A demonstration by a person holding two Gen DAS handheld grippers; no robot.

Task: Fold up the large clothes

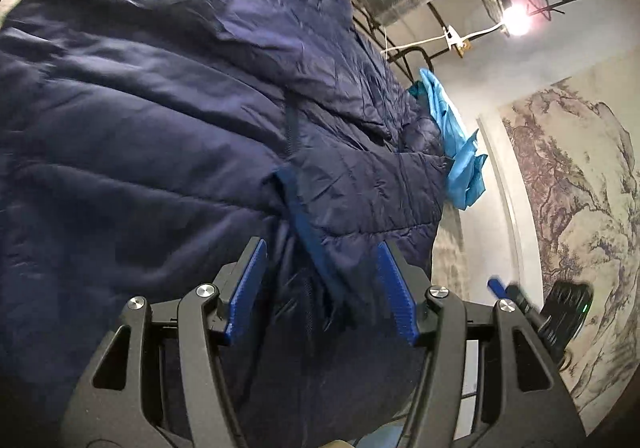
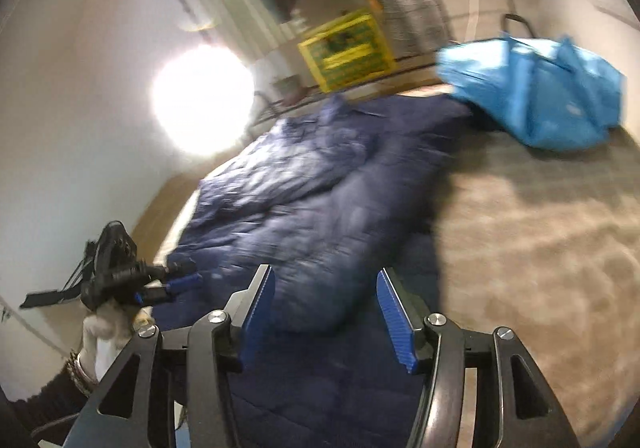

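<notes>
Left gripper (image 1: 322, 288) jaws partly open, a hanging navy fold with blue trim between the pads; contact unclear, no firm grip visible. Right gripper (image 2: 326, 306) partly open, holding nothing, hovering over the near end of the jacket (image 2: 304, 200). Navy quilted jacket lies spread on a beige carpet (image 2: 540, 248), running near to far. Far right on the carpet, a light blue garment (image 2: 532, 96) touches the jacket's far end. Yellow box (image 2: 346, 50) beyond.
</notes>
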